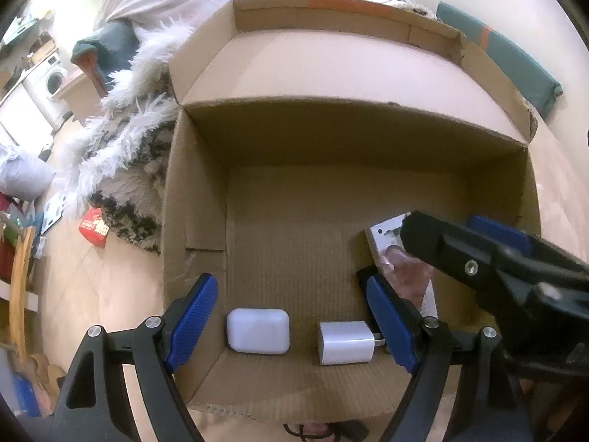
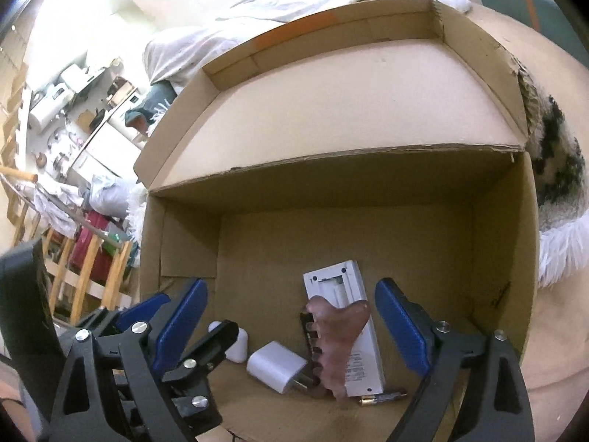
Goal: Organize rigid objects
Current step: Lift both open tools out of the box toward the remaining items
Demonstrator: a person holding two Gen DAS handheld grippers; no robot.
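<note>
Hovering both tools over the cardboard box [image 1: 198, 191], I see the left tool [image 1: 292, 322] and right tool [image 2: 291, 326] open and empty; earbud case [image 1: 257, 335], charger [image 1: 344, 342], remote [image 2: 349, 331] and comb [image 2: 337, 346] lie inside. I'd lift straight out without nudging them.

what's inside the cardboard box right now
In the cardboard box: a white earbud case, a white charger plug, a white remote with a brownish hair claw clip on it, and a battery. The clip hides part of the remote.
</note>
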